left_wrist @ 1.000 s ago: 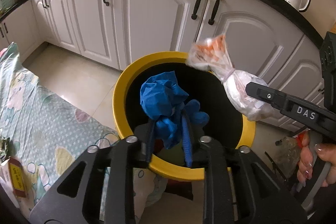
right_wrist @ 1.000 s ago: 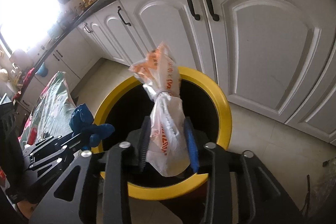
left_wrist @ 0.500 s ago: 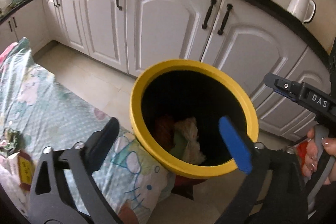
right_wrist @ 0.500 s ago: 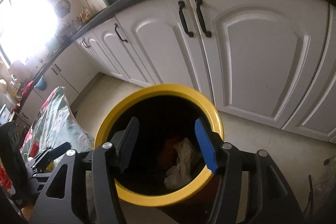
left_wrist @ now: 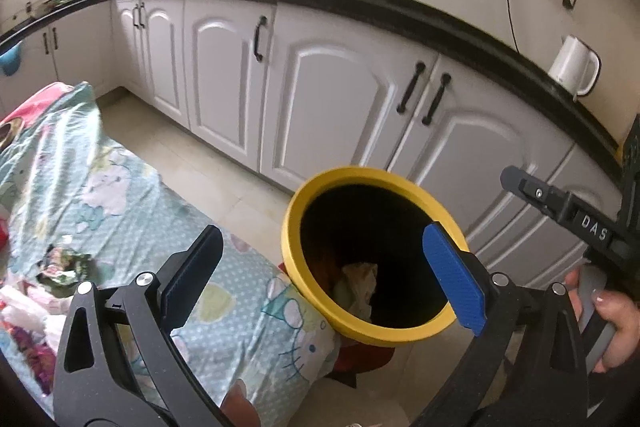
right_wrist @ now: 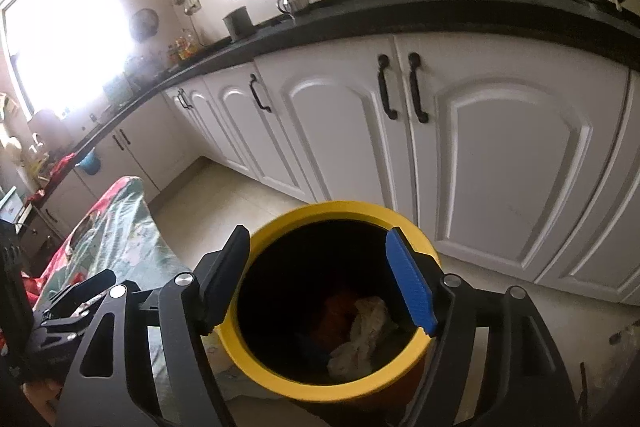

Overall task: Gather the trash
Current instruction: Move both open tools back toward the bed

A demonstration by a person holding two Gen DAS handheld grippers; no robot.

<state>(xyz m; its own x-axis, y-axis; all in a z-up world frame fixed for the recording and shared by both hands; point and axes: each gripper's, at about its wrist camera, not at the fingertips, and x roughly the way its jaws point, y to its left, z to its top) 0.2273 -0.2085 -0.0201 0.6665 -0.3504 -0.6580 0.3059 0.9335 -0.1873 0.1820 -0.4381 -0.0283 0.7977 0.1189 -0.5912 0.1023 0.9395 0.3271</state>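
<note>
Left gripper [left_wrist: 324,269]: jaws are standing wide apart and are opening at this moment (last numbers differ slightly), with nothing lying between them. The black pad is sitting over the patterned cloth [left_wrist: 120,195]; the blue pad is showing against the dark mouth of the yellow-rimmed bin [left_wrist: 298,215]. Neither pad is touching the bin or the cloth.

Right gripper [right_wrist: 318,281]: jaws are opening, standing partly spread, and holding nothing. Both pads are framing the bin [right_wrist: 304,389] opening from above; whether they are clear of the rim or grazing it, I cannot tell from this angle.

Trash in the bin: a pale crumpled bag [right_wrist: 364,331] is lying at the bottom, beside something red-orange [right_wrist: 338,311] and a blue scrap [right_wrist: 310,349] low in the shadow. From the left wrist view, only the pale bag [left_wrist: 362,281] and a bit of orange are showing.

More litter [left_wrist: 66,263] is lying on the cloth at the left, well apart from the bin: a greenish crumpled wrapper and pinkish pieces near it, too blurred to name.

The bin is standing on the floor just beside the cloth edge, in front of the white cabinet doors [left_wrist: 328,107]. A hand [left_wrist: 612,323] is gripping the right gripper's handle at the frame's right edge. A white kettle [left_wrist: 574,67] is sitting on the black counter
</note>
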